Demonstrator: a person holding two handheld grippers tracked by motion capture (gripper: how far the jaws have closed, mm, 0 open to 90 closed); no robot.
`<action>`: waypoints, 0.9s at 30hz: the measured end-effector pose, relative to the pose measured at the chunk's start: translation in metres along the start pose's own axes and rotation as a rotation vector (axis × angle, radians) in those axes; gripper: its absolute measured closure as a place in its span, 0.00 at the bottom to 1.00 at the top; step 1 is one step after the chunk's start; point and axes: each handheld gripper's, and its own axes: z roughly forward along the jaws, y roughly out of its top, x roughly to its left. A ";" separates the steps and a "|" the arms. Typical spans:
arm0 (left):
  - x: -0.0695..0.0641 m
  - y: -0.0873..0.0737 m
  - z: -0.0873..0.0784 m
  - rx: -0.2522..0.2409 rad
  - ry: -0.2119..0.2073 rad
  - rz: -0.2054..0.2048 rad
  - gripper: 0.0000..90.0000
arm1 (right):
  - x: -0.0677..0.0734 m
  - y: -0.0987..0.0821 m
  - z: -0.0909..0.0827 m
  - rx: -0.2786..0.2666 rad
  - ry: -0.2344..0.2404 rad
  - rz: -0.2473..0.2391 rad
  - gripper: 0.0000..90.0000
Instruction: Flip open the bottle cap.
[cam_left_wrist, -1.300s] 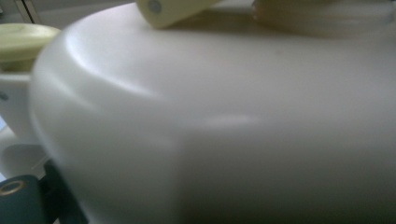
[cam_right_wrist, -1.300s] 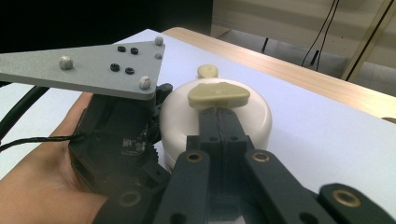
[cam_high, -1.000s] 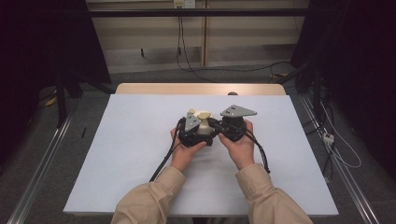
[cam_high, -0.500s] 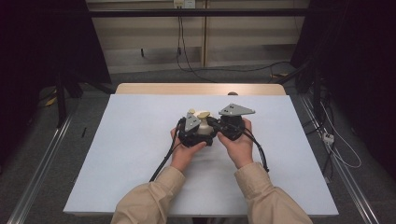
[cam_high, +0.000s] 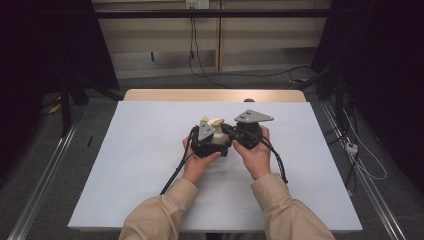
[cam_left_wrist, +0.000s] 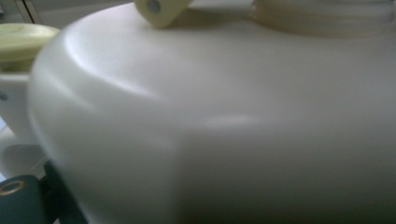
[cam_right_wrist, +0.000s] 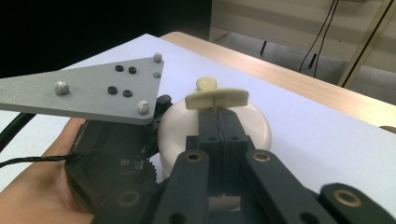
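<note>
My left gripper (cam_high: 206, 141) clamps the white pot (cam_right_wrist: 215, 128) mid-table (cam_high: 125, 165). My right gripper (cam_right_wrist: 218, 112) is pinched shut on its cream winged cap (cam_right_wrist: 216, 98); the cap isn't off yet.

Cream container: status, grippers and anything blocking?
Right gripper shut at the pale lid tab. Left gripper pressed against the cream container, jaws unreadable. White table unobstructed around them.

One cream bottle (cam_high: 217, 139), two tongs (cam_high: 222, 131) (cam_right_wrist: 218, 105), one white table (cam_high: 125, 165)
</note>
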 end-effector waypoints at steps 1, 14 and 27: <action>0.000 0.000 0.000 0.000 0.000 0.000 0.06 | 0.000 0.000 0.000 0.001 -0.001 -0.002 1.00; 0.000 0.000 0.000 -0.001 0.000 -0.001 0.06 | 0.001 0.005 0.002 0.000 -0.004 -0.012 1.00; -0.001 0.000 0.000 -0.004 0.001 -0.006 0.06 | -0.001 0.008 0.003 -0.007 0.003 -0.003 1.00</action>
